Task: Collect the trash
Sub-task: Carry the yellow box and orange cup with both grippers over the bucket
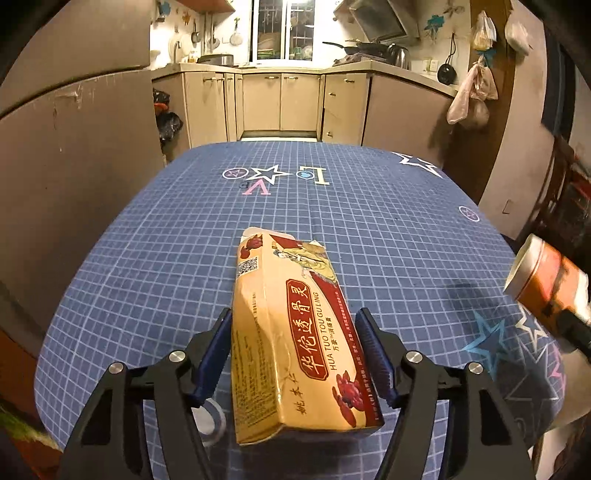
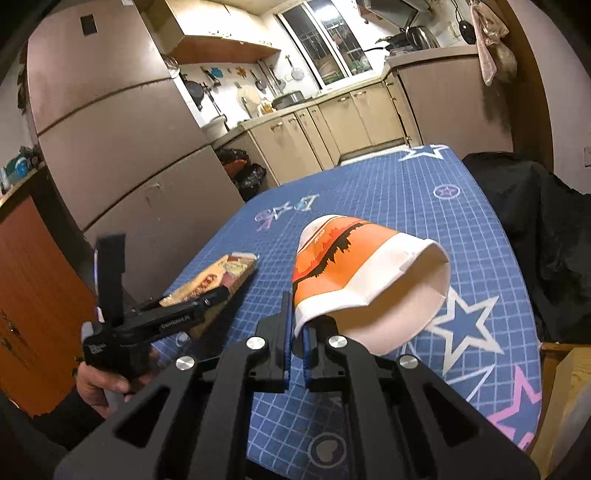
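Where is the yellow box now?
The yellow box lies on the blue tablecloth, between the left gripper fingers; right-wrist view shows it left of the paper cup.

A blue grid-patterned tablecloth [image 1: 184, 236] printed with stars covers the table. Beyond it stand beige kitchen cabinets [image 1: 280, 99] under a window [image 1: 282, 29]. A tall refrigerator [image 2: 110, 122] rises at the left, black bags [image 2: 247, 173] at its foot. A kettle [image 1: 400, 55] sits on the counter.

Warm, dim indoor light – strong fisheye bending, dark vignetted corners.
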`<state>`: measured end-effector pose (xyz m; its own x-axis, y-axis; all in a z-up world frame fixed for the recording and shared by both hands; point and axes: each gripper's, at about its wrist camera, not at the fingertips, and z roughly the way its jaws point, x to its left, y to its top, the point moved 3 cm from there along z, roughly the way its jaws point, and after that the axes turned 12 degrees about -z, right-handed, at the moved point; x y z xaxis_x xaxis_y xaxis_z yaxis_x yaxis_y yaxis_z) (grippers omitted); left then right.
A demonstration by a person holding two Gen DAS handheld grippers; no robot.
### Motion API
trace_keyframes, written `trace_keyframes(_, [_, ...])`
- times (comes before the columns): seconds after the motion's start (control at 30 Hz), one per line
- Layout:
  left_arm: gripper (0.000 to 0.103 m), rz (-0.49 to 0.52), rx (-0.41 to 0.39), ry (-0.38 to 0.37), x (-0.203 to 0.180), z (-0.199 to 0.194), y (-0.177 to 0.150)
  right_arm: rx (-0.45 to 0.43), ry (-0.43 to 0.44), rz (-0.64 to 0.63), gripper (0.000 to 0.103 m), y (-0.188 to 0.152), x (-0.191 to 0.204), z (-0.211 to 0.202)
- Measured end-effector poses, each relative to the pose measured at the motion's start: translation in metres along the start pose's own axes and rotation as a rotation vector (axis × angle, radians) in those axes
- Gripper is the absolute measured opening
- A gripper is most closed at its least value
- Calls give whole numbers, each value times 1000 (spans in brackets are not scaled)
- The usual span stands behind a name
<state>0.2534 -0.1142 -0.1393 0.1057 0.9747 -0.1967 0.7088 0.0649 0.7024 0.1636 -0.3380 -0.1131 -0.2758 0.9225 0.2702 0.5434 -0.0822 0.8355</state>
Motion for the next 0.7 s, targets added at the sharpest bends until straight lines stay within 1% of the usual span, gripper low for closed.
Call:
trace_keyframes(0.13, [66,15,-23,-20,-6,-7,4,10,-22,-20,3,-2,8,-2])
trace_keyframes(0.17, [66,17,-28,-35,-6,-9,5,8,-27,-30,3,-1,10,-4])
trace_keyframes(0.27, [65,28,-46,-40,-9,-12,12,-2,-35,-39,3,-2,14,-12])
trace_keyframes(0.33, [65,9,-44,-70,-11,-17,13,-5,-49,-49,3,-3,17,-16])
trace_keyframes(0.4, [65,13,-51,-98,-15,-24,15,-9,-56,-49,3,-4,17,-20])
trace_keyframes(0.53, [65,50,-71,-150,-37,-37,16,-29,-83,-53,3,-2,17,-34])
trace_keyframes(0.7, [65,94,-87,-205,-73,-48,18,-70,-170,-61,3,3,7,-66])
